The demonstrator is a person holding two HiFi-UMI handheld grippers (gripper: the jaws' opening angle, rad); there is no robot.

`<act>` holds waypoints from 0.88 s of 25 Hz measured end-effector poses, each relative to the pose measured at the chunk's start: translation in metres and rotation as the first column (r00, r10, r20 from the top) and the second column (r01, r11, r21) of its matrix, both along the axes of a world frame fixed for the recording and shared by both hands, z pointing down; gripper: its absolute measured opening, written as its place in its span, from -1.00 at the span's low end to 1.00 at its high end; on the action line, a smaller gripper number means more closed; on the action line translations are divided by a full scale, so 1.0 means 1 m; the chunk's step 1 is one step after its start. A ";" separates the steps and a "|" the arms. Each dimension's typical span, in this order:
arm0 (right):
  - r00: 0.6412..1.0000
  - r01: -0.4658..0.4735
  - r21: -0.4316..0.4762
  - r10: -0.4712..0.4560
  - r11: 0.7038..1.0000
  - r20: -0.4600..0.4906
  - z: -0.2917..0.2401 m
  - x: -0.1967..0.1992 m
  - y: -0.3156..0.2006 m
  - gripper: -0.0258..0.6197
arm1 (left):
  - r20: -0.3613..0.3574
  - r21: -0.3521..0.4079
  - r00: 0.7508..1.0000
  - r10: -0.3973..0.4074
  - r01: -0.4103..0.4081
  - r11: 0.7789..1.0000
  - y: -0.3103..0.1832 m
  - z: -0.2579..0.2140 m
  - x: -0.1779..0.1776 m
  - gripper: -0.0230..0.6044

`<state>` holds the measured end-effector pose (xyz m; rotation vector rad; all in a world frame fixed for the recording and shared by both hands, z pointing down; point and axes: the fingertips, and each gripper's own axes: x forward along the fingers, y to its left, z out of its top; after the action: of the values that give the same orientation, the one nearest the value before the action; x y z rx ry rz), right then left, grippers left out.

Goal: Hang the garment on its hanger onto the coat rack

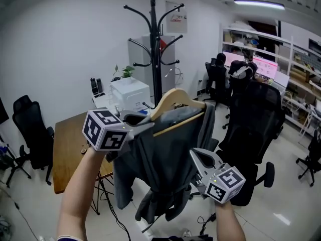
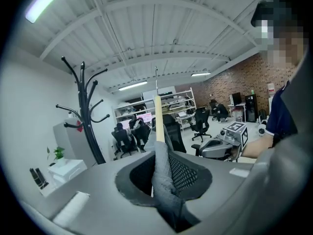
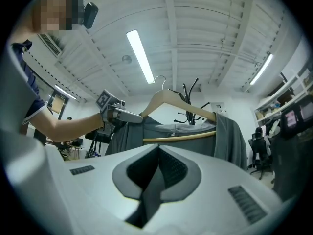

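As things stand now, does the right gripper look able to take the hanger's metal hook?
Probably not yet. The right gripper is shut on the lower fabric of the garment, below the hook, so it must let go first. The hook itself stands bare above the wooden hanger, held by the left gripper.

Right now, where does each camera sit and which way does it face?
Head view: on the head, facing down at garment, hanger, coat rack; both forearms show.
Left gripper view: on left claw, along jaws shut on garment; right claw, forearm show.
Right gripper view: on right claw, facing up at hanger; left claw, forearm show.
Shared: all see the coat rack.
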<state>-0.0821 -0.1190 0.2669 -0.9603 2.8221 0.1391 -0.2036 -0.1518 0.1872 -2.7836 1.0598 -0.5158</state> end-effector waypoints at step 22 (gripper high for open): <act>0.994 0.056 0.060 -0.050 0.997 -0.095 -0.049 -0.066 -0.063 -0.92 | -0.015 0.032 0.998 -0.062 0.063 0.998 -0.096 -0.047 -0.049 -0.69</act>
<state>-0.1479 -0.1816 0.2175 -0.8867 2.9058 0.2702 -0.2524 -0.2475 0.1400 -2.7381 1.1507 -0.4822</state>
